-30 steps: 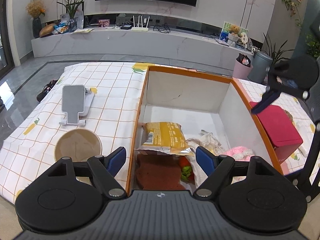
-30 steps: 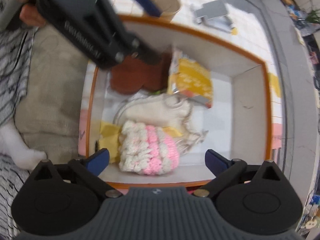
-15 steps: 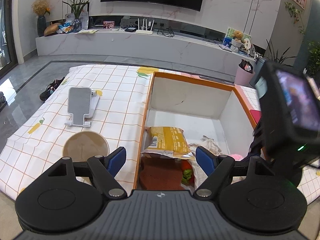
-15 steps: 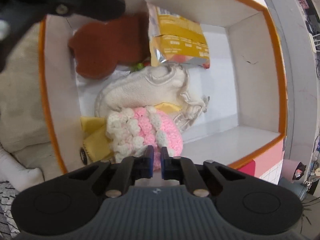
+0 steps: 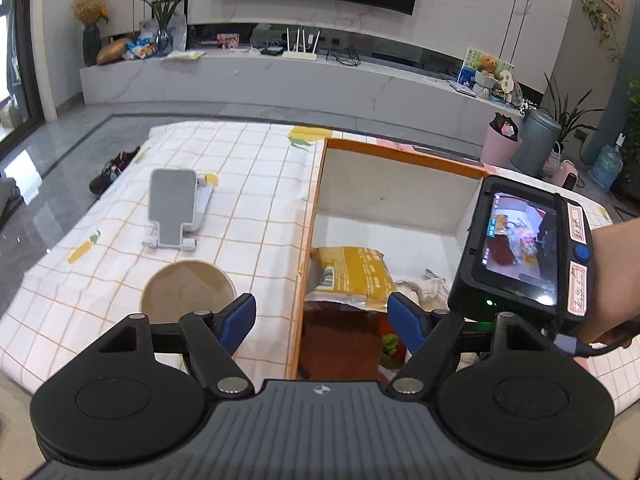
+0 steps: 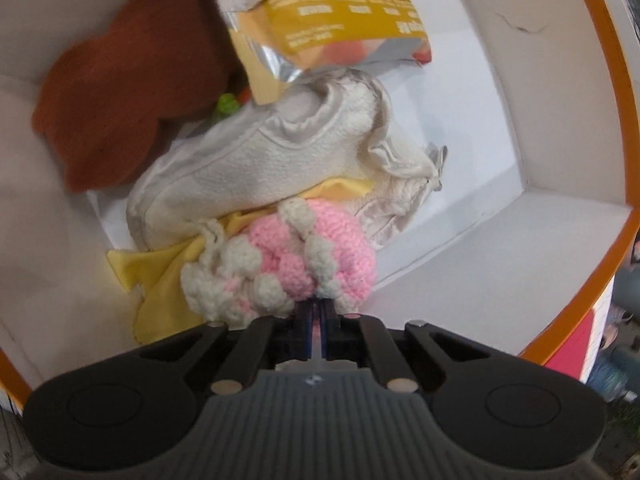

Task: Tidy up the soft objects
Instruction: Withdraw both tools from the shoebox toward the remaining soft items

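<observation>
marble walls and a long pale media console back a low table draped in a white checked cloth with orange grid lines. on that cloth sit a grey phone stand and a round tan paper bowl, the bowl just beside the orange-rimmed white cardboard box.

inside the box, at its near side in the right wrist view, lies the pink and cream crocheted piece: a bumpy, knobbly knit with rows of cream bobbles over soft pink yarn, bunched into a rounded lump. the right gripper is clamped onto its near edge, the blue fingers almost together with pink yarn pinched between them. the piece rests on a thin, smooth yellow cloth and touches a crumpled cream woven fabric with a waffle-like texture. behind those lie a rust-brown fuzzy felt piece and a glossy yellow foil snack pouch with a silver crimped seam.

the left gripper hovers over the near box wall, its blue-tipped fingers spread wide with nothing between them.
</observation>
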The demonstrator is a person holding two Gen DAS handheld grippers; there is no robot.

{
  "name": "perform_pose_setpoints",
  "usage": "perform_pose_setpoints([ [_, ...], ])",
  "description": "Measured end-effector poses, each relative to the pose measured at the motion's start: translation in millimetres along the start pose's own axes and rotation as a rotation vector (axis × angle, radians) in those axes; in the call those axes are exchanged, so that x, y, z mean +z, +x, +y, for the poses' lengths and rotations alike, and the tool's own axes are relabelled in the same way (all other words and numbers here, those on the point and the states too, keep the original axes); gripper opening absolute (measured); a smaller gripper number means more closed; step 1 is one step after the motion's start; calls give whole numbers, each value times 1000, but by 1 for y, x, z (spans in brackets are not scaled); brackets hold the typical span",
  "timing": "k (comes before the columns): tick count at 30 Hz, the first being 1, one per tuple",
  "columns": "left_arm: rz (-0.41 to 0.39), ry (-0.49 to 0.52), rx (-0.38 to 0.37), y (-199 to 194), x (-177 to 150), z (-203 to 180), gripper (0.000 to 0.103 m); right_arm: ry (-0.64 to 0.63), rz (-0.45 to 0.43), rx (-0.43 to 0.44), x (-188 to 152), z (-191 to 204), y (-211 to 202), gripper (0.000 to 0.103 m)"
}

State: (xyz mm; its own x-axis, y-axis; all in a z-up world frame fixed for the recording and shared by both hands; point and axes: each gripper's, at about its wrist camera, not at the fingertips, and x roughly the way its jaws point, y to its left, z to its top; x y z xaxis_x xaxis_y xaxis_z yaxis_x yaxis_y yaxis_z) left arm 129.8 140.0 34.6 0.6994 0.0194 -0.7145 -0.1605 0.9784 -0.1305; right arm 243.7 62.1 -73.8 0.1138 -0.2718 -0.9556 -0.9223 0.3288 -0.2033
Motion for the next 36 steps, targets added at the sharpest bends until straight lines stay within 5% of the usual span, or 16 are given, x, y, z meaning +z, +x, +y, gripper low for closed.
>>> perform_pose_setpoints([
  [9, 36, -40, -103, -5, 2, -1, 88, 79, -144, -3, -33, -4, -15, 4],
  [11, 22, -26, -102, -10, 1, -4, 89, 62, -181, -20, -42, 0, -23, 12],
  [13, 0, -5, -75, -16, 0, -9, 89, 67, -220, -28, -46, 5, -35, 43],
  [15, -22, 6, -66, -24, 1, -13, 89, 100, -257, -40, -50, 6, -51, 62],
  [21, -177, 102, 33, -60, 4, -33, 90, 110, -409, -72, -81, 10, -112, 76],
  [29, -182, 109, -16, -84, -21, -63, 90, 348, -710, -246, -203, 9, -147, 93],
  [32, -127, 118, -105, -77, -32, -82, 90, 498, -749, -307, -263, 3, -129, 93],
  [36, -156, 152, -99, -74, -57, -115, 90, 631, -784, -439, -334, 13, -91, 93],
])
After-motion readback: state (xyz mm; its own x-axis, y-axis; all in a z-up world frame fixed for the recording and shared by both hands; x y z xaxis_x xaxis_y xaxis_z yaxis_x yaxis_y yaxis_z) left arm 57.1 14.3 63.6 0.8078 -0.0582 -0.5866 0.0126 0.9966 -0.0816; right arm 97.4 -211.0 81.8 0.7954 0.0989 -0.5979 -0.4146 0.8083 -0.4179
